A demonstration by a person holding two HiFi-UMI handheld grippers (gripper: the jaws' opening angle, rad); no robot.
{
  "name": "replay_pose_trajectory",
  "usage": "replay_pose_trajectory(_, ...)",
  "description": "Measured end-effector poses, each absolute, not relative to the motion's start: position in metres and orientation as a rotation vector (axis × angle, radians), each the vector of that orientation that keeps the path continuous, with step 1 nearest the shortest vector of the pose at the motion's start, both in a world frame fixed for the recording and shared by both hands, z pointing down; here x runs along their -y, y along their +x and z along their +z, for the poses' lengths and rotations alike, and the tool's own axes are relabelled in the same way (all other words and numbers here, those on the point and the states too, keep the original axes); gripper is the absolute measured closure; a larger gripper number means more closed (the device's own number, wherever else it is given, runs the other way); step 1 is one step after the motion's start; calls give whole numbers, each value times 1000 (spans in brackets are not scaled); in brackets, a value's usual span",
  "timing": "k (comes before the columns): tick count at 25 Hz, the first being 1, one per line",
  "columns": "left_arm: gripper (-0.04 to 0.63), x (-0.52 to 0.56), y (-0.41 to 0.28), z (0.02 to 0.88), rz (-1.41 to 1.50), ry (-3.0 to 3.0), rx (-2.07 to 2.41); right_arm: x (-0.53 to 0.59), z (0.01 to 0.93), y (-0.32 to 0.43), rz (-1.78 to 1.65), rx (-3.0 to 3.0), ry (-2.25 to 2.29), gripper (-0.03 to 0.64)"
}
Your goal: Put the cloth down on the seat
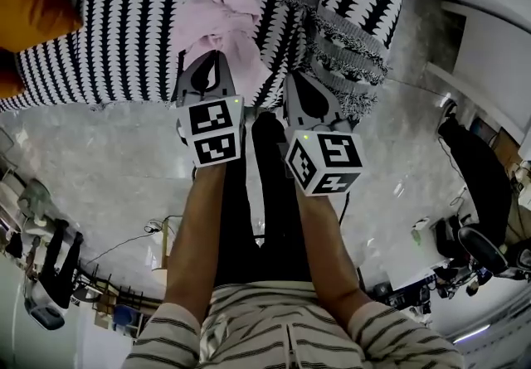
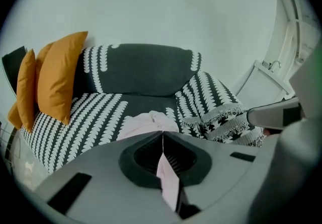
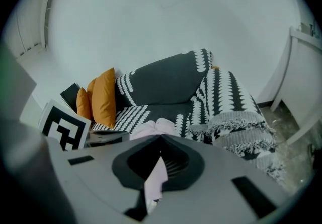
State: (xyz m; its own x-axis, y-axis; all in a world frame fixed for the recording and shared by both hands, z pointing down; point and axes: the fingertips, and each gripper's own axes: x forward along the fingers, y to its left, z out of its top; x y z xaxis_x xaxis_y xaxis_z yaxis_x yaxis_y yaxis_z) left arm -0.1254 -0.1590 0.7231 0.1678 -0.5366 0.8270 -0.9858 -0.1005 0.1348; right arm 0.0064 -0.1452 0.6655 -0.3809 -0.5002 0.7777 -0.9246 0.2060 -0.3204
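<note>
A pale pink cloth (image 1: 228, 15) lies bunched on the black-and-white patterned sofa seat (image 1: 124, 27). In the head view my left gripper (image 1: 213, 55) sits at the cloth's near edge, and my right gripper (image 1: 293, 77) is just right of it. The left gripper view has its jaws (image 2: 162, 132) closed together with a strip of pink cloth (image 2: 168, 177) pinched between them. A strip of pink cloth (image 3: 155, 180) is also pinched in the closed jaws of the right gripper (image 3: 161, 138). The rest of the cloth (image 3: 153, 128) rests on the seat ahead.
Orange cushions (image 2: 58, 77) lean at the sofa's left end. A fringed patterned throw (image 1: 348, 36) drapes over the right armrest, close to my right gripper. White furniture (image 1: 489, 52) stands to the right of the sofa. Pale marble floor (image 1: 99, 160) lies below the seat's front edge.
</note>
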Motion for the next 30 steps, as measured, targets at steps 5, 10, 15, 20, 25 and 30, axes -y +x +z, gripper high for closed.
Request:
replay_pose_trajectory(5,592,160,-124,705,747,1764,1487,148,655,3,1040,2023,1329,609)
replay_pose_trajectory(10,592,164,-125,667,709,1818,1520,155,627,-7,989,2099,1340,609)
replay_pose_trajectory(15,592,163,-118,628,645,1887,1565,157,601,-7,935,2169,1366,609)
replay_pose_trajectory(20,592,161,-121,580,560,1948,1624,157,563,-12,876,2239,1388,609)
replay_pose_trajectory(25,592,157,-140,519,499,1970,1689,154,508,-32,843,2296,1383,609)
replay_pose_trajectory(30,592,149,-153,478,418,1964,1726,153,466,-44,799,2357,1361,609)
